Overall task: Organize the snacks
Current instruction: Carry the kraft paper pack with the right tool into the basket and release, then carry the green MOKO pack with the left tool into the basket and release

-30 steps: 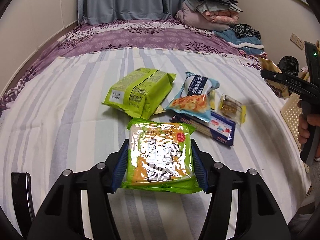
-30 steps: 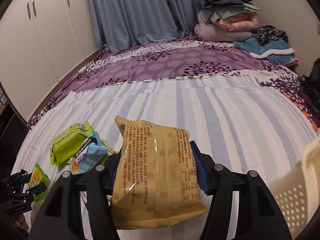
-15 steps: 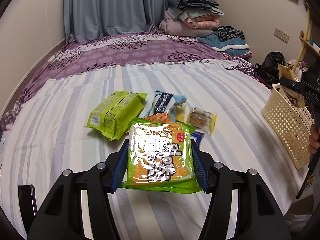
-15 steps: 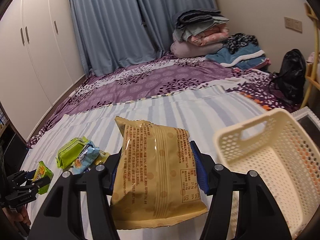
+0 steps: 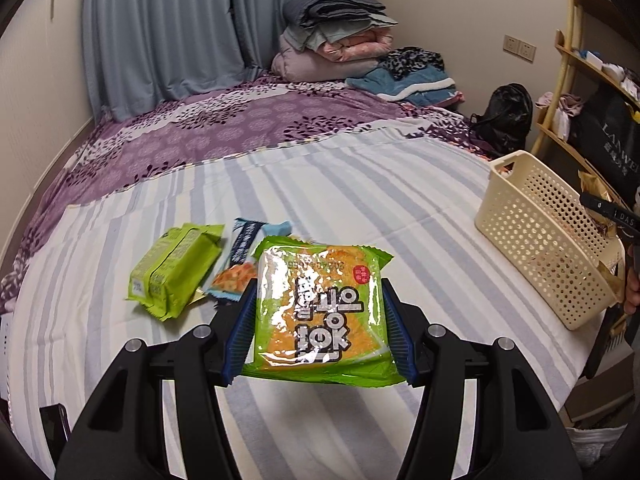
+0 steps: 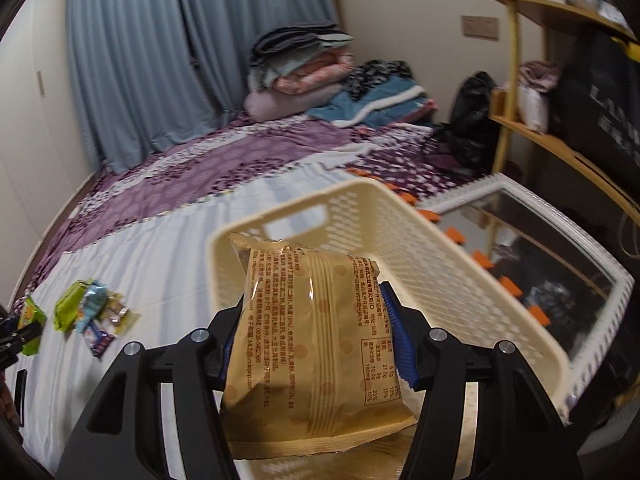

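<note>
Glossy foil noodle packet [image 5: 322,306]; perforated plastic basket [image 5: 536,236].

Warm, fairly dim indoor light is falling from overhead, leaving soft shadows on the striped bed [image 5: 360,184]. Glare is streaking across the shiny green snack packet [image 5: 320,308] in the left wrist view. The right wrist view is smearing with motion blur, especially the shelves [image 6: 560,136] and purple bedding [image 6: 224,168]. Fisheye distortion is bending both frames, with corners darkening to black.

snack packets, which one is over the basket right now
The tan packet in the right tool, above the cream basket. The green packet in the left tool is above the bed.
</note>
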The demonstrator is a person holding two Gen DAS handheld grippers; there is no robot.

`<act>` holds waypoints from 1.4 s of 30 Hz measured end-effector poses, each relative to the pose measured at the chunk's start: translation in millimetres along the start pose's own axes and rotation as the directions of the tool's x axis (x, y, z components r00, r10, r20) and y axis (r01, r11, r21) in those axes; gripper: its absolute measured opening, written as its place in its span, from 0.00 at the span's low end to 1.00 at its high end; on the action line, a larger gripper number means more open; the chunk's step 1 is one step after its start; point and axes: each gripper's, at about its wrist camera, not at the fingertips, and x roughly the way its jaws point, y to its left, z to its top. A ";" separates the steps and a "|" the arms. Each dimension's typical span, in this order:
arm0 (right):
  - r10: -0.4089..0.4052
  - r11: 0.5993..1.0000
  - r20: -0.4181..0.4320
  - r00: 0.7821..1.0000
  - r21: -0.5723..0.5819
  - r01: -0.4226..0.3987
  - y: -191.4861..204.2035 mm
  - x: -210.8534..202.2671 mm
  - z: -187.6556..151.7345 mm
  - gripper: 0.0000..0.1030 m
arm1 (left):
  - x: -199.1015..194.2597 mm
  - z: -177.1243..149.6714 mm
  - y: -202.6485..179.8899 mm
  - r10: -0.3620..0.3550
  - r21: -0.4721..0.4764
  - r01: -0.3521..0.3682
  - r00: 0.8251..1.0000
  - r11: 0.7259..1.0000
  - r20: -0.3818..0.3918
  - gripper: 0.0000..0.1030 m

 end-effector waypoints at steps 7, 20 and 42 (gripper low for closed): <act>-0.070 0.996 -0.031 0.997 0.052 0.071 -51.4 -0.3 -14.2 0.58 | 0.2 13.7 -34.4 -0.036 0.051 0.036 0.999 0.998 -0.001 0.58; 0.001 0.995 0.069 0.998 0.102 -0.008 -65.1 -16.3 -22.5 0.70 | 3.9 40.5 -103.8 -0.117 0.160 0.114 0.993 0.980 0.007 0.58; -0.006 0.977 0.195 0.981 0.208 -0.036 -99.3 -57.9 -42.0 0.70 | 31.3 56.5 -296.0 -0.429 0.383 0.432 0.898 0.816 -0.099 0.58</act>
